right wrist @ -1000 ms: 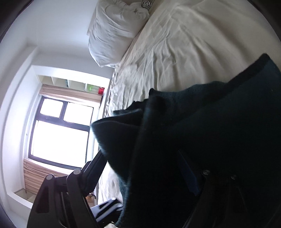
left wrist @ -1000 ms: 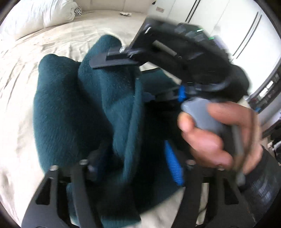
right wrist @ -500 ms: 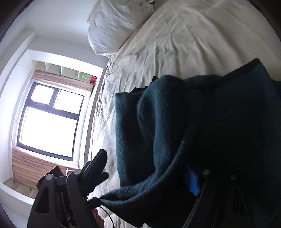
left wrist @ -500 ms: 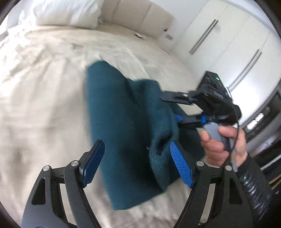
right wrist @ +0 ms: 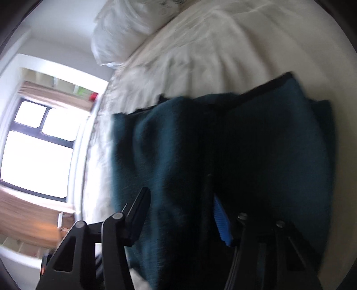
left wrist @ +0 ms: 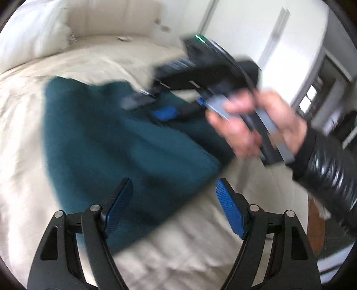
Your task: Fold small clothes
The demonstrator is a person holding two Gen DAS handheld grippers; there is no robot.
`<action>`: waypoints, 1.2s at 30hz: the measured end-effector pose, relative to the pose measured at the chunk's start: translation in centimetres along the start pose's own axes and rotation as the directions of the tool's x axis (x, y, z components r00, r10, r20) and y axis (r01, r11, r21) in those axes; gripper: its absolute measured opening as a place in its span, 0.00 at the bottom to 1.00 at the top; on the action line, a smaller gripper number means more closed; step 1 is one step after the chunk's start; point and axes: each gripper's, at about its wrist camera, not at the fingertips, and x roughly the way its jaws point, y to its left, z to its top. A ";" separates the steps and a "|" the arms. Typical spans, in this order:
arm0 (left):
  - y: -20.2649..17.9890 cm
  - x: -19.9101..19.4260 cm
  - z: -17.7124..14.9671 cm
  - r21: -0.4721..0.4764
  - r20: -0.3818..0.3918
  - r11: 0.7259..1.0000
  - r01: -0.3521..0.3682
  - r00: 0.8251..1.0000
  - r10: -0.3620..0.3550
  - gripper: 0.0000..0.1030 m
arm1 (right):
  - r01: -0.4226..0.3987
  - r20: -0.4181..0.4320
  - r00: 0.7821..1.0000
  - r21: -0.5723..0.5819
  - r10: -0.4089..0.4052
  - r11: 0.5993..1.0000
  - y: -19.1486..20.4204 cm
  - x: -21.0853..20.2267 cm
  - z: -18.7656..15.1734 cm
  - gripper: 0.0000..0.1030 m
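Note:
A dark teal knitted garment (left wrist: 107,142) lies folded on the cream bed sheet (left wrist: 20,138). My left gripper (left wrist: 174,207) is open and empty, held just above the garment's near edge. My right gripper (left wrist: 154,107) shows blurred in the left wrist view over the garment's far right part, a hand on its handle. In the right wrist view the garment (right wrist: 256,145) fills the middle, and my right gripper (right wrist: 180,212) is open close over the cloth, holding nothing.
White pillows (left wrist: 29,38) lie at the head of the bed by a padded headboard (left wrist: 111,17). White wardrobe doors (left wrist: 279,44) stand to the right. A bright window (right wrist: 38,147) lies beyond the bed's far side.
The garment has dropped from a bunched, lifted heap to lie flat on the bed. My left gripper opened first and drew back. My right gripper has let go of the cloth.

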 end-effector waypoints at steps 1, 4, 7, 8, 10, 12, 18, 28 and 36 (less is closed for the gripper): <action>1.0 -0.5 0.2 -0.022 0.021 1.000 -0.011 1.000 0.011 0.74 | -0.011 -0.001 1.000 -0.015 0.011 1.000 0.5 0.1 -0.2 0.57; 4.1 -1.4 0.7 -0.115 0.044 0.992 -0.050 0.997 0.056 0.74 | 0.037 -0.024 0.999 -0.088 -0.039 0.995 1.8 1.5 -0.4 0.58; 5.4 -1.8 1.1 -0.159 0.059 0.986 -0.053 0.996 0.063 0.74 | 0.129 -0.026 0.991 -0.137 -0.134 0.982 2.1 2.2 -0.8 0.41; 5.8 -2.0 1.2 -0.168 0.062 0.984 -0.056 0.996 0.068 0.74 | 0.150 -0.018 0.988 -0.142 -0.154 0.978 2.1 2.1 -0.7 0.29; 5.4 -1.6 2.1 -0.178 0.058 0.983 -0.053 0.996 0.065 0.74 | 0.153 0.012 0.988 -0.119 -0.153 0.981 1.6 1.3 -0.4 0.19; 5.5 -1.0 2.1 -0.178 0.052 0.983 -0.051 0.997 0.061 0.74 | 0.164 0.059 0.986 -0.108 -0.159 0.980 1.1 -0.1 -0.1 0.17; 4.9 0.9 4.4 -0.165 0.050 0.985 -0.049 0.997 0.058 0.74 | 0.192 0.141 0.974 -0.086 -0.179 0.978 -1.1 -4.7 -0.3 0.16; 3.5 3.0 6.2 -0.181 0.008 0.981 -0.072 0.997 0.075 0.74 | 0.206 0.143 0.969 -0.027 -0.200 0.978 -5.0 -6.6 -0.2 0.16; 3.7 4.2 6.7 -0.166 0.015 0.982 -0.089 0.996 0.093 0.74 | 0.202 0.179 0.964 0.001 -0.199 0.979 -6.2 -8.7 -0.8 0.16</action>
